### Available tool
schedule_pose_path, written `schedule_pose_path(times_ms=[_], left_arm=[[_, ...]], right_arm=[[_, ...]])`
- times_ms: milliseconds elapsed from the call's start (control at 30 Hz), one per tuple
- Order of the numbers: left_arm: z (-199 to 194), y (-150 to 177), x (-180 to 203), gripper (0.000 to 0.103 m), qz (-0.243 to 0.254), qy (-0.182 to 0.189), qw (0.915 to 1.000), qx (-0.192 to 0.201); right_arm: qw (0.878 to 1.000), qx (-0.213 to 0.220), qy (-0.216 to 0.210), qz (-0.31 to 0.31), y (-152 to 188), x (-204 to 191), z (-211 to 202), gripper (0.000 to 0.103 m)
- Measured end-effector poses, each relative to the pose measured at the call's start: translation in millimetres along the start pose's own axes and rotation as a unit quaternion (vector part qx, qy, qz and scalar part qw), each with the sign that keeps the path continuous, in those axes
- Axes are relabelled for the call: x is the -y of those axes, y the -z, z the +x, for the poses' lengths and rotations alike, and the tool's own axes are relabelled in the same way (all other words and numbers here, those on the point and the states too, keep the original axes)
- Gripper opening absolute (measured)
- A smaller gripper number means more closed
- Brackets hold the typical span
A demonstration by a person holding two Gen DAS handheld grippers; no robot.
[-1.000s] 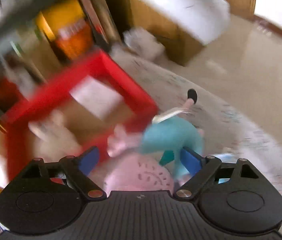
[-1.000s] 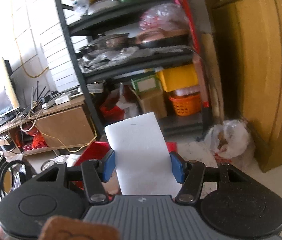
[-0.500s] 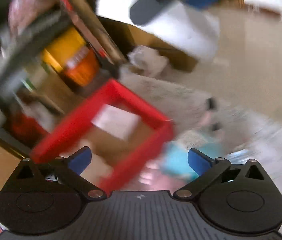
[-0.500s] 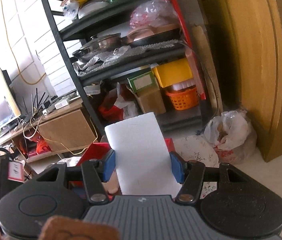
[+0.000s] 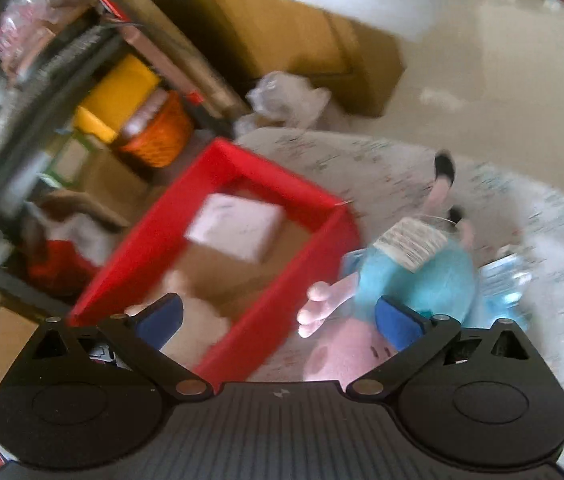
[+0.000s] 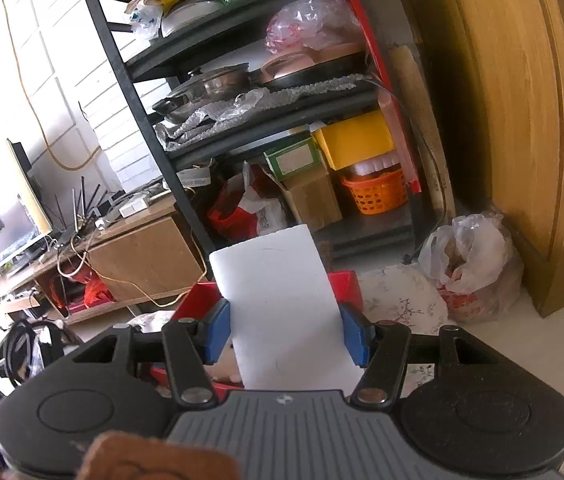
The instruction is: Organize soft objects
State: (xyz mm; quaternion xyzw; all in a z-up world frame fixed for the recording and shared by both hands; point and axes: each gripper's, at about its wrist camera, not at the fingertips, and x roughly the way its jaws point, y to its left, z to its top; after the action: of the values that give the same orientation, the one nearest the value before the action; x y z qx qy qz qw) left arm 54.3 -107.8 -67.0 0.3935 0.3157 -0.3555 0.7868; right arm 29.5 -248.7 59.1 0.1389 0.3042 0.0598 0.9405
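My left gripper (image 5: 277, 318) stands wide open above the near wall of a red box (image 5: 265, 184); nothing is pressed by its pads. In the box lie a white foam block (image 5: 237, 226) and a beige plush (image 5: 197, 320). Right of the box, a pink plush doll in a teal dress (image 5: 414, 280) lies on the cloth-covered table (image 5: 362, 160), with its head by my right-hand finger (image 5: 396, 320). My right gripper (image 6: 286, 332) is shut on a second white foam block (image 6: 282, 300), held up over the red box (image 6: 344, 286).
Behind the table stands a black shelf rack (image 6: 241, 128) with pots, boxes and an orange basket (image 6: 378, 194). A wooden cabinet (image 6: 522, 120) is at the right, with a filled plastic bag (image 6: 470, 260) on the floor. A clear plastic bottle (image 5: 502, 280) lies beside the doll.
My left gripper's fingers have spread wider and the view has rolled; the doll now sits lower right instead of between the fingers. The right gripper still holds the foam block.
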Motion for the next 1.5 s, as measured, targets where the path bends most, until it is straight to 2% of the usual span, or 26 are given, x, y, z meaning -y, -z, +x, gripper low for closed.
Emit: schedule_pose_path(times_ms=[133, 233, 300, 367, 433, 500, 633, 700, 767, 833, 867, 900, 933, 967, 1000, 1067, 1100, 1167, 1267, 1400, 1500], left_arm=[[1.9, -1.4, 6.5, 0.098, 0.000, 0.084, 0.9965, -0.005], [14.7, -6.3, 16.7, 0.098, 0.008, 0.159, 0.9861, -0.048], [21.9, -6.7, 33.4, 0.098, 0.044, 0.148, 0.9863, -0.058], [39.0, -8.5, 43.7, 0.097, 0.045, 0.157, 0.9820, -0.095], [48.6, -10.9, 45.0, 0.094, 0.023, 0.151, 0.9829, -0.103], [45.1, -13.3, 36.7, 0.084, -0.011, 0.148, 0.9842, -0.097], [30.7, -4.7, 4.7, 0.081, -0.106, 0.140, 0.9807, -0.087], [25.3, 2.4, -6.0, 0.081, -0.154, 0.144, 0.9734, -0.090], [11.8, 13.7, -18.2, 0.081, -0.211, 0.165, 0.9613, -0.063], [2.3, 26.0, -33.0, 0.081, -0.286, 0.194, 0.9379, -0.036], [0.3, 33.7, -38.8, 0.080, -0.323, 0.206, 0.9230, -0.029], [-0.2, 40.5, -42.5, 0.078, -0.350, 0.215, 0.9116, -0.027], [1.2, 41.4, -42.0, 0.075, -0.355, 0.210, 0.9103, -0.033], [-1.1, 41.4, -41.2, 0.069, -0.357, 0.200, 0.9120, -0.035], [-4.7, 42.3, -43.0, 0.068, -0.364, 0.195, 0.9103, -0.030], [-14.1, 49.1, -51.0, 0.069, -0.395, 0.213, 0.8935, -0.016], [-18.3, 52.3, -52.8, 0.069, -0.402, 0.208, 0.8914, -0.015], [-24.6, 58.5, -54.1, 0.068, -0.407, 0.191, 0.8932, -0.012], [-30.4, 67.9, -58.0, 0.068, -0.438, 0.200, 0.8765, -0.003], [-47.6, 69.5, -71.3, 0.068, -0.464, 0.203, 0.8617, 0.036], [-63.3, 62.5, -83.6, 0.068, -0.474, 0.193, 0.8553, 0.078]], right_arm=[[1.000, -0.003, 0.001, 0.001, 0.4, 1.2, 1.1, 0.030], [1.000, -0.006, 0.002, 0.005, 0.3, 2.8, 2.8, 0.030], [1.000, -0.007, 0.001, 0.003, -0.1, 2.2, 3.6, 0.030], [1.000, -0.010, 0.001, 0.003, 0.6, 2.3, 4.7, 0.030], [1.000, -0.014, -0.001, 0.005, 1.3, 2.8, 6.1, 0.030], [1.000, -0.017, -0.001, 0.004, 1.2, 3.2, 7.3, 0.030], [1.000, -0.016, -0.001, 0.009, 1.2, 6.3, 6.0, 0.030], [1.000, -0.013, -0.002, 0.012, 0.5, 6.6, 5.0, 0.030], [1.000, -0.011, -0.003, 0.012, 0.1, 5.0, 4.2, 0.030], [1.000, -0.011, -0.006, 0.009, 0.7, 2.5, 4.3, 0.030], [1.000, -0.011, -0.007, 0.008, 1.1, 1.3, 4.7, 0.030], [1.000, -0.012, -0.008, 0.008, 1.5, 0.2, 6.0, 0.030], [1.000, -0.013, -0.009, 0.008, 1.8, -0.7, 7.1, 0.030], [1.000, -0.014, -0.011, 0.009, 2.0, -1.5, 8.1, 0.030], [1.000, -0.015, -0.013, 0.010, 2.0, -2.2, 8.8, 0.030], [1.000, -0.015, -0.014, 0.009, 1.7, -3.4, 10.0, 0.030], [1.000, -0.015, -0.014, 0.007, 1.8, -4.3, 10.3, 0.030], [1.000, -0.018, -0.015, 0.005, 3.1, -5.1, 11.6, 0.030], [1.000, -0.020, -0.015, 0.003, 5.2, -6.5, 13.1, 0.030], [1.000, -0.014, -0.013, -0.001, 4.4, -7.9, 11.2, 0.030], [1.000, -0.008, -0.010, -0.002, 2.9, -8.8, 10.8, 0.030]])
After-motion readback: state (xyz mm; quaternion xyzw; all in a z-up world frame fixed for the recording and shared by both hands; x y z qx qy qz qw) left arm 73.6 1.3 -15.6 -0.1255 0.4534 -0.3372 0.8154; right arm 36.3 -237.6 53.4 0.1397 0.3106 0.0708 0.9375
